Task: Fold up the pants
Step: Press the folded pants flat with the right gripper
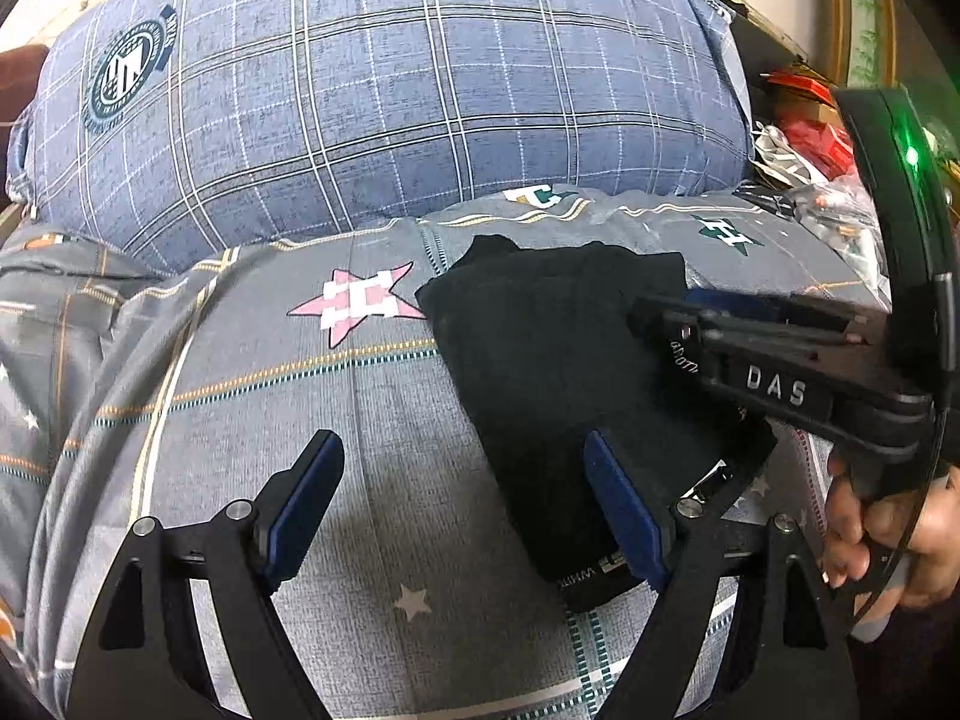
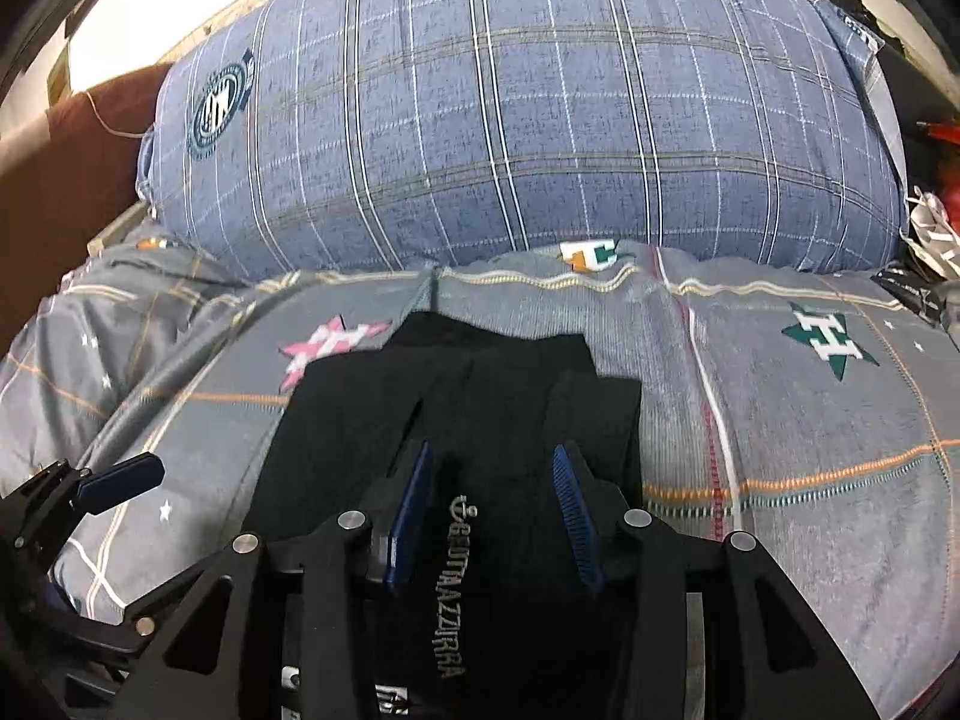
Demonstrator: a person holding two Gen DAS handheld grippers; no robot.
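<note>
The black pants [image 1: 558, 354] lie in a folded bundle on the grey patterned bedsheet [image 1: 372, 420]. My left gripper [image 1: 462, 480] is open, low over the sheet, its right finger at the bundle's left edge. My right gripper [image 1: 666, 312] reaches in from the right over the bundle. In the right wrist view the pants [image 2: 480, 396] lie right ahead, white lettering [image 2: 453, 588] between the blue pads; my right gripper [image 2: 495, 492] is open and straddles the cloth. One left gripper finger [image 2: 123, 483] shows at the lower left.
A big blue plaid pillow [image 1: 384, 96] lies across the back of the bed, also in the right wrist view [image 2: 516, 120]. Red and white clutter [image 1: 810, 138] sits at the far right. A brown cushion [image 2: 72, 132] is at the far left.
</note>
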